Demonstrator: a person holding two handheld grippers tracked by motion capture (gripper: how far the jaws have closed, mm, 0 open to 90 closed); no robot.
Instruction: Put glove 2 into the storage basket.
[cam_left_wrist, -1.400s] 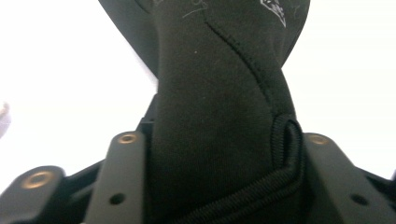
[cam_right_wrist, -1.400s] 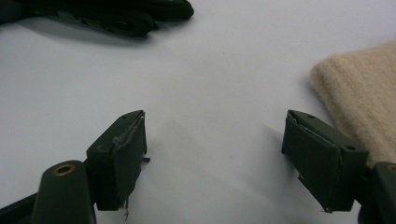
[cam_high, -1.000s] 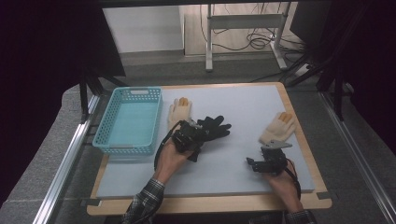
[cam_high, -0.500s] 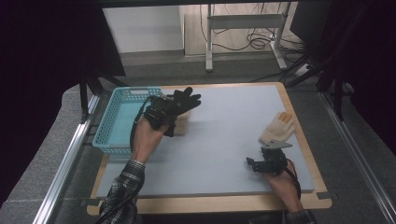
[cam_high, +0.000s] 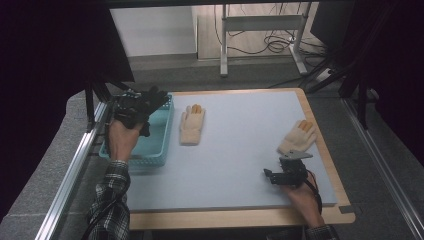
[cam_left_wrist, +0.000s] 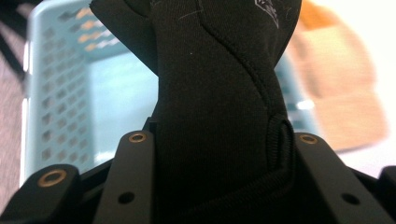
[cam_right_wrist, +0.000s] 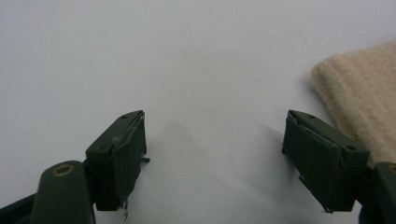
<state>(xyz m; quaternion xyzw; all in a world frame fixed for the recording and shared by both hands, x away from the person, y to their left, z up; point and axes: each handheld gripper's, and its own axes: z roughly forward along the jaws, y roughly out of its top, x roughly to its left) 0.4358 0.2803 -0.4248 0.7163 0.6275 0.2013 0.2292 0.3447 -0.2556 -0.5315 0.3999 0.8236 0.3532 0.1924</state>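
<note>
A black glove (cam_high: 150, 98) hangs over the turquoise basket (cam_high: 156, 150) at the table's left, with my left gripper (cam_high: 131, 111) shut on it. In the left gripper view the black glove (cam_left_wrist: 219, 84) is pinched between the two jaws, above the basket (cam_left_wrist: 70, 93). One beige glove (cam_high: 192, 124) lies flat just right of the basket. A second beige glove (cam_high: 298, 137) lies near the right edge. My right gripper (cam_high: 280, 175) rests low on the mat just below it, open, nothing between its fingers (cam_right_wrist: 123, 154); the glove's cuff (cam_right_wrist: 364, 102) lies beside the right jaw.
A grey mat (cam_high: 240, 145) covers the wooden table (cam_high: 345, 210). A metal rail (cam_high: 75, 170) runs along the left side. A table frame and cables (cam_high: 260, 35) stand on the floor beyond the far edge.
My left gripper carried the black glove from the table's middle leftward to above the basket. The right gripper stayed in place, open.
</note>
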